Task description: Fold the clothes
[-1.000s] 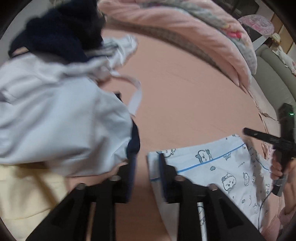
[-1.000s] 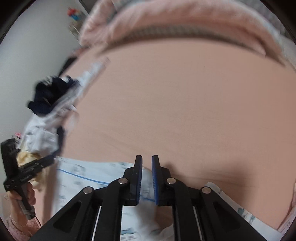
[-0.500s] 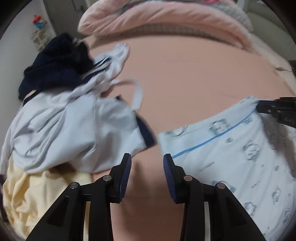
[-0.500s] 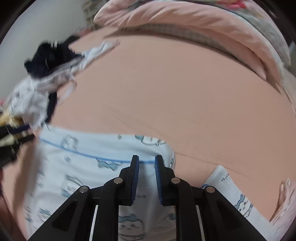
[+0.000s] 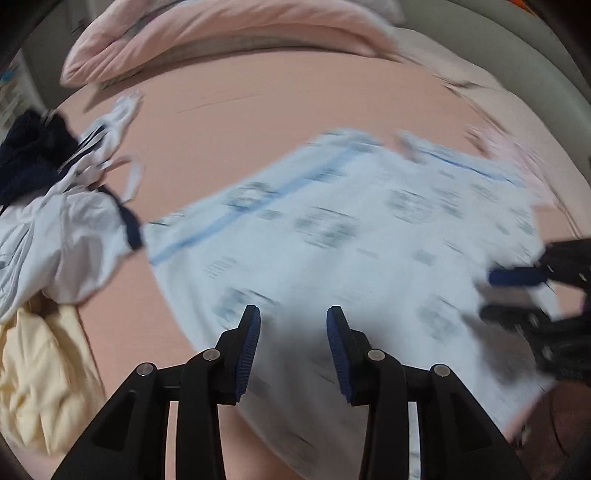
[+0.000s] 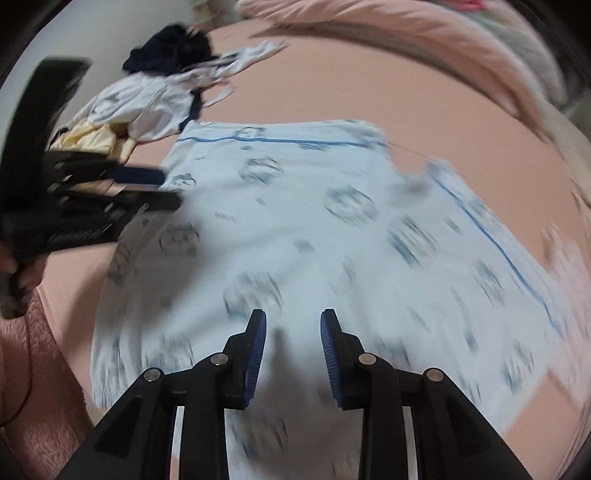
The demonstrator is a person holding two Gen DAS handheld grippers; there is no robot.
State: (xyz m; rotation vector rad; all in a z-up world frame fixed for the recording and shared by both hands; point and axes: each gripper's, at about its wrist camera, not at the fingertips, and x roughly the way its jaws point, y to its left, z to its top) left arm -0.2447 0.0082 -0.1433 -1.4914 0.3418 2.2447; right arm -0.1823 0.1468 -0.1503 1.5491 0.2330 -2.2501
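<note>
Both claws had swung back over the garment since the earlier frames, which showed them out at its far edge; views were now smeared w/ motion blur. Left claw point(image 5: 293, 328) hung above the near part of the cloth point(image 5: 369, 266), jaws apart, nothing between them. Right claw point(image 6: 293, 332) likewise sat over the cloth's near half, jaws opening, nothing between the pads as far as the blur allowed.

Cloth lay spread fairly flat on the bed point(image 5: 295, 103), pale blue w/ cartoon print and a darker blue stripe near the far edge. Looked like a folded-over piece, tho the layers couldn't be counted. At its left corner lay the pile point(image 5: 62, 236) of unfolded stuff: white top, a navy item behind, a yellow one nearer the camera. Pink duvet point(image 5: 221, 33) bunched along the far side of the bed.

Handling, as a guess: thin, light, floppy fabric; no stiffness, so it would sag and drag if lifted by one point. Prob. not slippery on the sheet, and not fragile. Best hold would be two corners or an edge, one claw each, pinching all layers together so the fold stays square. Near corners or the side edges seemed the likely next grip. Pinching only the top layer would be the risk.
</note>
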